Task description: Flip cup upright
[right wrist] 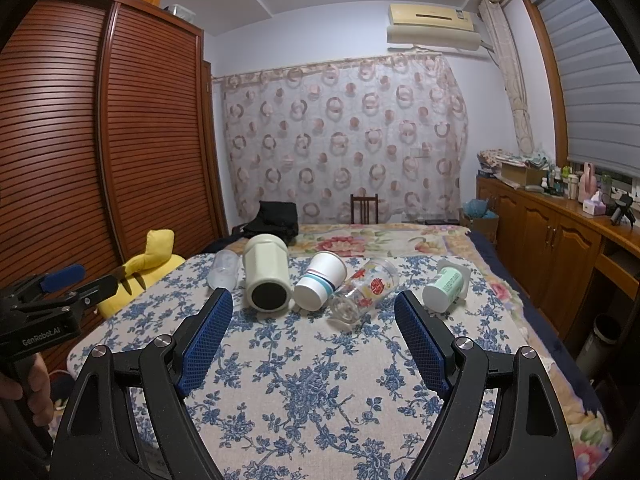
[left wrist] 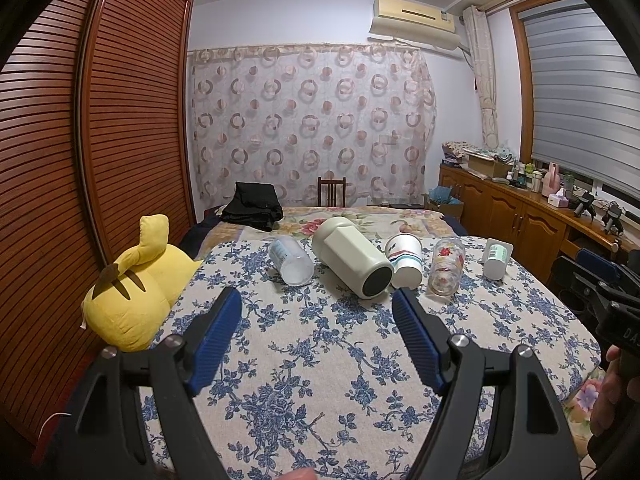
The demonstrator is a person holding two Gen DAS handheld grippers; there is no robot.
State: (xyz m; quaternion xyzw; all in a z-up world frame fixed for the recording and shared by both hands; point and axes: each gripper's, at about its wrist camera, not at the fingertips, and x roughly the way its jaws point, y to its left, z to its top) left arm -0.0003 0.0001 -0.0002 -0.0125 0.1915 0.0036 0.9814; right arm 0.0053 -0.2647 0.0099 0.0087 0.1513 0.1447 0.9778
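Tools: left tool (left wrist: 318, 304) and right tool (right wrist: 314, 306) both spread wide, empty.
Cup: white paper cup with coloured stripes (right wrist: 320, 284) lies toppled mid-row on floral bed cover (right wrist: 304, 392).
Axis: base near, mouth far.
Nearer: right tool, I judge.

A yellow plush toy (left wrist: 136, 280) lies at the left edge of the blue-flowered cloth (left wrist: 320, 360) spread over the bed (left wrist: 360, 216). Farther back on the bed sits a pile of black clothing (left wrist: 252, 206), with a dark wooden chair (left wrist: 332, 191) behind it against the circle-patterned curtain (left wrist: 308, 120). A slatted wooden wardrobe (left wrist: 100, 140) fills the left side. An air conditioner (left wrist: 414, 20) hangs high on the wall, and cluttered wooden cabinets (left wrist: 512, 208) run beneath the window blind (left wrist: 580, 92).
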